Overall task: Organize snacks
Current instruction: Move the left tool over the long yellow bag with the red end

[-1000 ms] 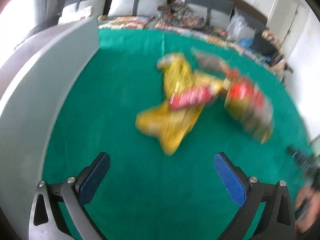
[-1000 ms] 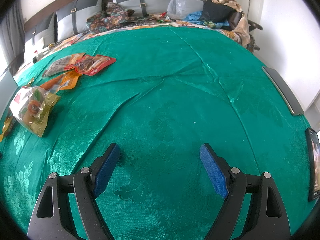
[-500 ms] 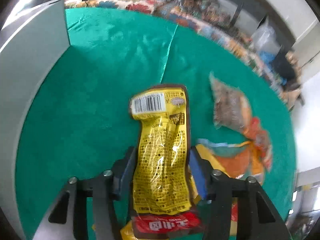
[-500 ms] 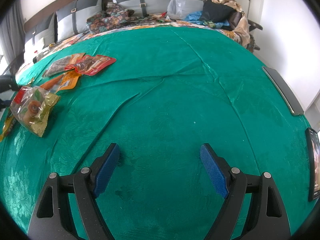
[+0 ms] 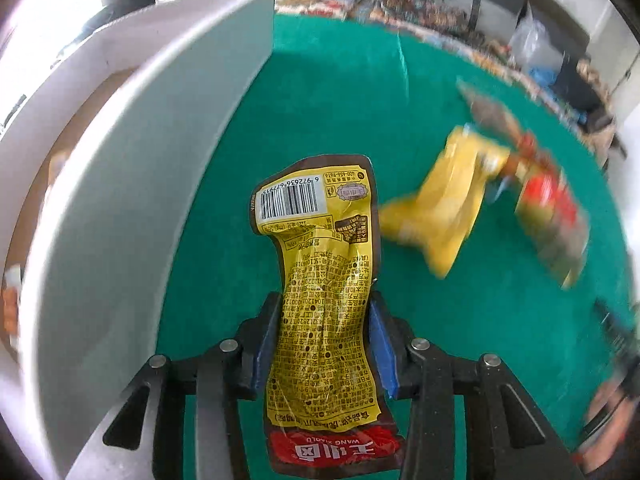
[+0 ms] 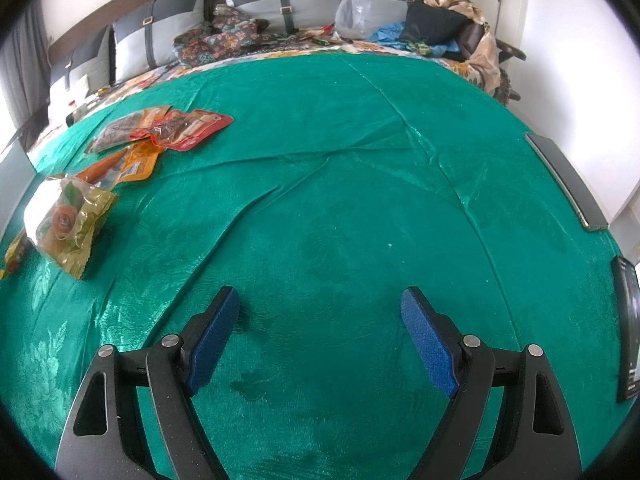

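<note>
So the left gripper (image 5: 324,344) is closing on a yellow printed snack pouch (image 5: 320,312), lifted beside the white-walled box (image 5: 132,184). The right gripper (image 6: 320,340) hangs spread and empty over the green cloth (image 6: 360,184). Several crinkly snack packets (image 6: 160,132) are left, so early days I reckon.

We count 5 snack packs (image 6: 70,226) lying on the green cloth (image 6: 340,184), 1 yellow pack (image 5: 324,312) held up, 1 white box (image 5: 132,184), and 2 grippers (image 5: 323,344).
</note>
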